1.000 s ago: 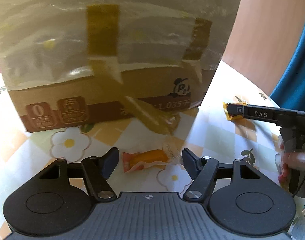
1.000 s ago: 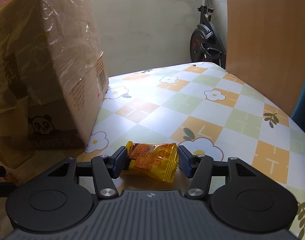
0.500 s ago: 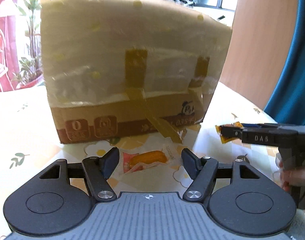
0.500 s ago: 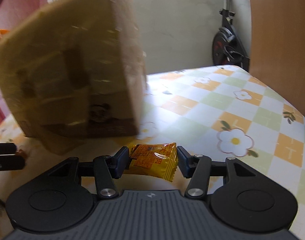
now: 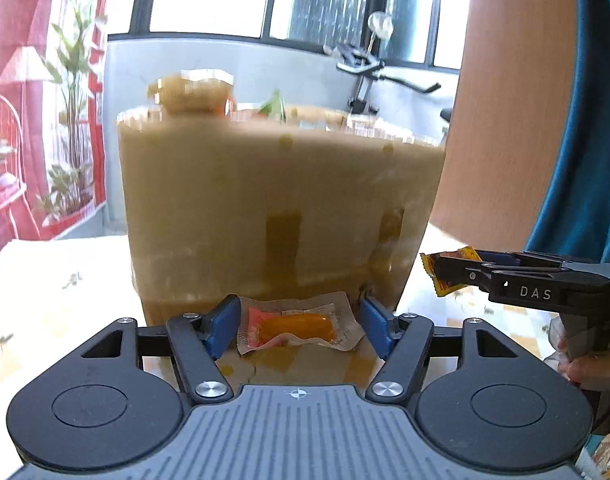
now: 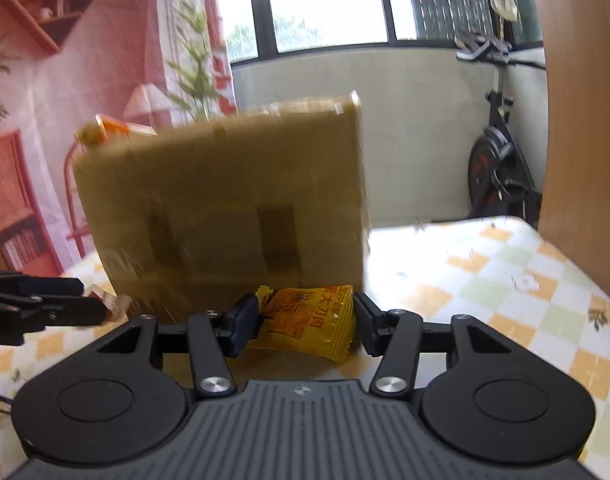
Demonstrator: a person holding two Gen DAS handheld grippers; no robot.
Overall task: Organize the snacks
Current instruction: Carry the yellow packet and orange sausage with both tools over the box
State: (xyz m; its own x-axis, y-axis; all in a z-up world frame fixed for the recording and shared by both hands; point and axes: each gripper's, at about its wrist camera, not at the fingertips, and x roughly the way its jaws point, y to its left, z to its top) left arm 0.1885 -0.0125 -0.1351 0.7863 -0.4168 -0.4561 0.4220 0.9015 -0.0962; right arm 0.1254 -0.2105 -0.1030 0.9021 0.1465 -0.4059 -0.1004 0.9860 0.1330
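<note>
Snacks in both tools. From the left wrist: the left tool carries a clear packet with an orange piece sealed inside, lifted off the table in front of the tall cardboard box. Its jaws are closing, blue pads at either end of the packet; whether they press it is hard to call. More snack packs poke out of the box top. Off to the right, a hand brings in the right tool, pinching a yellow packet at the tip, clear of the table.

From the right wrist: that yellow packet, printed in red, sits clamped between the right tool's two pads, in the air before the blurred box. On the left edge, the left tool's fingers show with a corner of clear wrapper. Checked, flowered table runs right; an exercise bike stands behind.
</note>
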